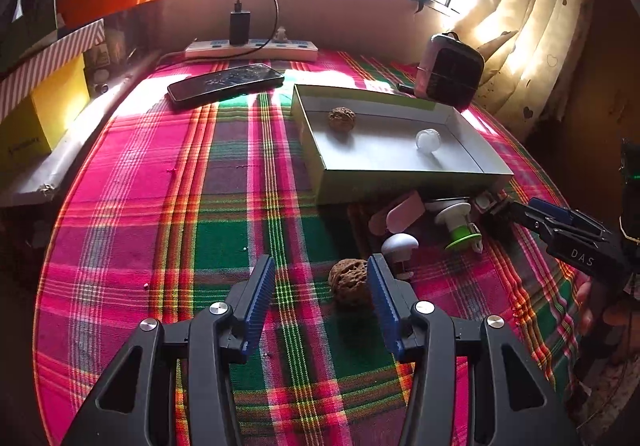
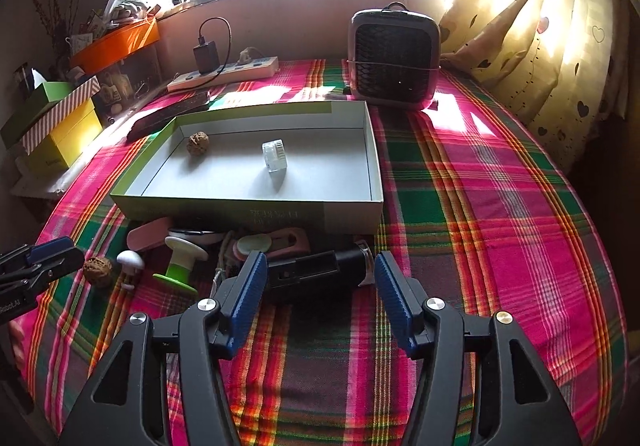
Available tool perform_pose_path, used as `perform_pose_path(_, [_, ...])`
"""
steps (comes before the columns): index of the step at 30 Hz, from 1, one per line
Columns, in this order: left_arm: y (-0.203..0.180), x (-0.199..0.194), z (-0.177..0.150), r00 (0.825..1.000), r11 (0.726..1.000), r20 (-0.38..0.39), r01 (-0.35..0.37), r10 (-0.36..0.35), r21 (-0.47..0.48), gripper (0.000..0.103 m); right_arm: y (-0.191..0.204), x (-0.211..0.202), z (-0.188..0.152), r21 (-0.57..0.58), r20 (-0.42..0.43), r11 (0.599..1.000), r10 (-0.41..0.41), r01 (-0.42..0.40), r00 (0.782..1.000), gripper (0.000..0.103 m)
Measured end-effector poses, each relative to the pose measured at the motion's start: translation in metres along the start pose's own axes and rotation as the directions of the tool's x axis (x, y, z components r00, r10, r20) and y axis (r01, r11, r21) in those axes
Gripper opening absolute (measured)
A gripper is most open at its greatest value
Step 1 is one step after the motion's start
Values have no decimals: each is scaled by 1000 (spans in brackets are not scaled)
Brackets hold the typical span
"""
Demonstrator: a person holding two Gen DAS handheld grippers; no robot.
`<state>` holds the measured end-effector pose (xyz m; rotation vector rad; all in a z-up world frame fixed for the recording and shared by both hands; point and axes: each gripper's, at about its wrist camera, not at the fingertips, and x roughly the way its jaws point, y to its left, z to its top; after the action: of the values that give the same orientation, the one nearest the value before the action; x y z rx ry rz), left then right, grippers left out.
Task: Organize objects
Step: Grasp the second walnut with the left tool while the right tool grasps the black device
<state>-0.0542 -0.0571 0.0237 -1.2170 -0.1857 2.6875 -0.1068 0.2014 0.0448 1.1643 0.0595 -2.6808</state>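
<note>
A shallow white box (image 1: 344, 174) (image 2: 352, 206) sits on the plaid cloth and holds a walnut (image 1: 342, 119) (image 2: 198, 143) and a small clear jar (image 1: 428, 140) (image 2: 275, 155). My left gripper (image 1: 322, 286) is open, low over the cloth, with a second walnut (image 1: 349, 282) (image 2: 97, 269) between its fingers, close to the right pad. My right gripper (image 2: 320, 282) is open just in front of a black boxy object (image 2: 316, 272). In front of the box lie a white mushroom-shaped piece (image 1: 400, 246) (image 2: 130, 261), a green-and-white spool (image 1: 460, 226) (image 2: 180, 266) and pink pieces (image 1: 400, 216) (image 2: 150, 236).
A cracked phone (image 1: 226, 84) and a power strip with a charger (image 1: 252, 48) lie behind the box. A small fan heater (image 2: 394, 58) stands at the back right by the curtain. Stacked boxes (image 2: 60, 126) line the left edge.
</note>
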Motion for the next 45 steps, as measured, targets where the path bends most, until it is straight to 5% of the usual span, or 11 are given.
perform_pose_path(4, [-2,4,-6,999,1000,-23,22,-22,-10,47,7,6,0,-6,-1,1000,-8,8,1000,70])
perform_pose_path(27, [-5,13,-11,998,999,-54,40,-40,-2,47,-25,0,-25,91,-84,978,-179,186,980,71])
perform_pose_path(45, [-10,21,-5,999,1000,-47,-9,11,24,49,-35,19,-11,95,-106,983,-145,156,984,71])
